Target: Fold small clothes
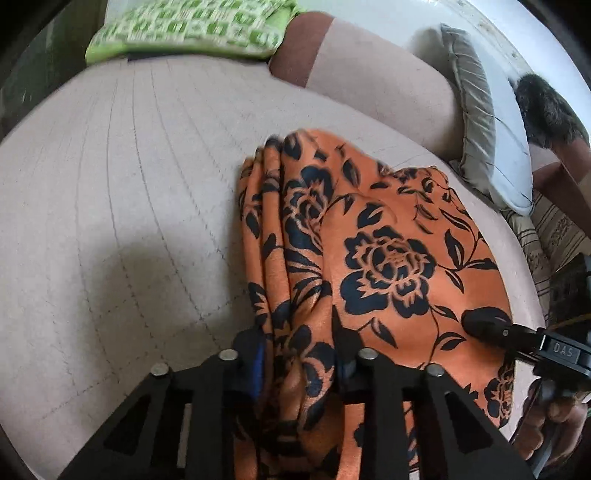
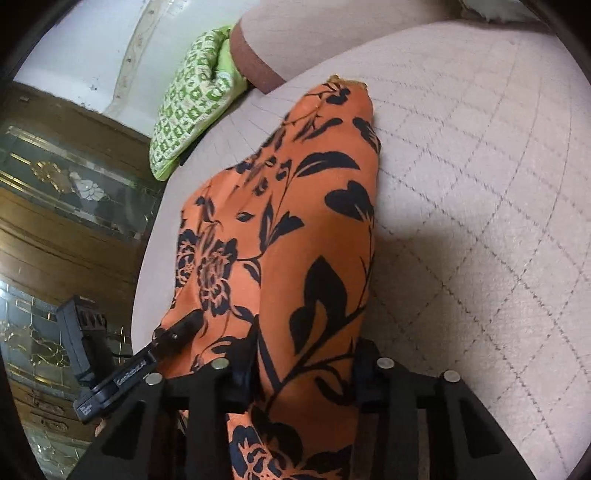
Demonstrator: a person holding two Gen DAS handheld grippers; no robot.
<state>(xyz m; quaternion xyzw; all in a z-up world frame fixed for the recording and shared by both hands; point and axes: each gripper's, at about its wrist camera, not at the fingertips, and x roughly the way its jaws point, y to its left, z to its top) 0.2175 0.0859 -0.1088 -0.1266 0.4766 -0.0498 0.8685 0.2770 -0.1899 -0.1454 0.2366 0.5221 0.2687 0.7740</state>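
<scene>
An orange cloth with a black flower print point(image 1: 388, 258) lies in folds on the beige quilted sofa seat point(image 1: 129, 221). In the left wrist view my left gripper point(image 1: 299, 356) is shut on a bunched near edge of the cloth, which fills the gap between its black fingers. A finger point(image 1: 484, 325) of the right gripper rests on the cloth at the right. In the right wrist view the cloth point(image 2: 295, 221) runs away from me in a long ridge, and my right gripper point(image 2: 304, 360) is shut on its near end. A finger point(image 2: 183, 326) of the left gripper touches the cloth's left edge.
A green patterned cushion point(image 1: 192, 29) lies at the back of the seat beside a brown and beige armrest point(image 1: 332, 62). A grey pillow point(image 1: 480, 122) and a dark furry thing point(image 1: 546, 107) sit at the right. A wooden cabinet with glass doors point(image 2: 66, 206) stands past the seat's edge.
</scene>
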